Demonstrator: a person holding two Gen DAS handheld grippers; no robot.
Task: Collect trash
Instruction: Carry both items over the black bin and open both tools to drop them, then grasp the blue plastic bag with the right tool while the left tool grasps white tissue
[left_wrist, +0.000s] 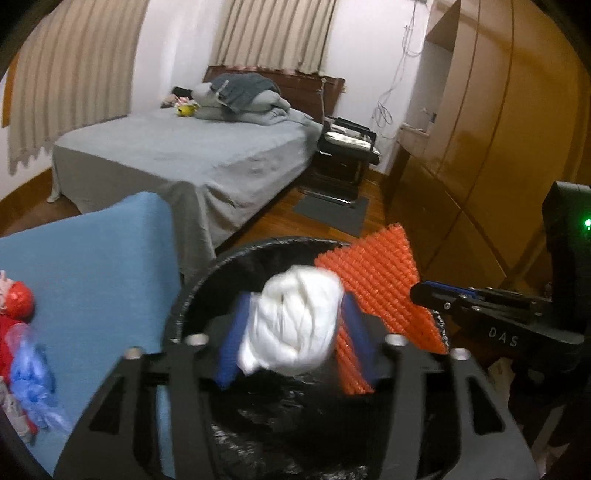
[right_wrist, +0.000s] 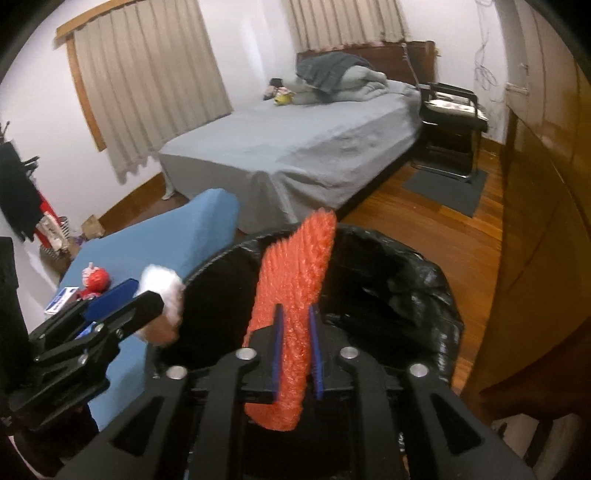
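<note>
Far left, blue worktop (left_wrist: 92, 266) w/ more stuff on it: red toy (left_wrist: 16, 302) and a blue plastic scrap (left_wrist: 33, 373), not yet collected.

Left claw (left_wrist: 291, 325) sits over the black-lined bin (left_wrist: 258, 245). White crumpled wad (left_wrist: 291, 321) is between its blue pads, jaws fairly wide; wad looks blurred and I can't tell if the pads press on it or it's already loose. Risk: it's near the bin's left rim in the right-wrist view, so a loose drop could clip the rim and land on the worktop or floor.

Right claw (right_wrist: 295, 350) is narrow around an orange mesh sheet (right_wrist: 291, 295), pads just at its sides, grip looks slack. Sheet stands tall, top poking past the far rim. Risk: light, stiff mesh may tip over the edge onto the wood floor (right_wrist: 424, 221), or snag the liner (right_wrist: 424, 295) and drag it down.
</note>
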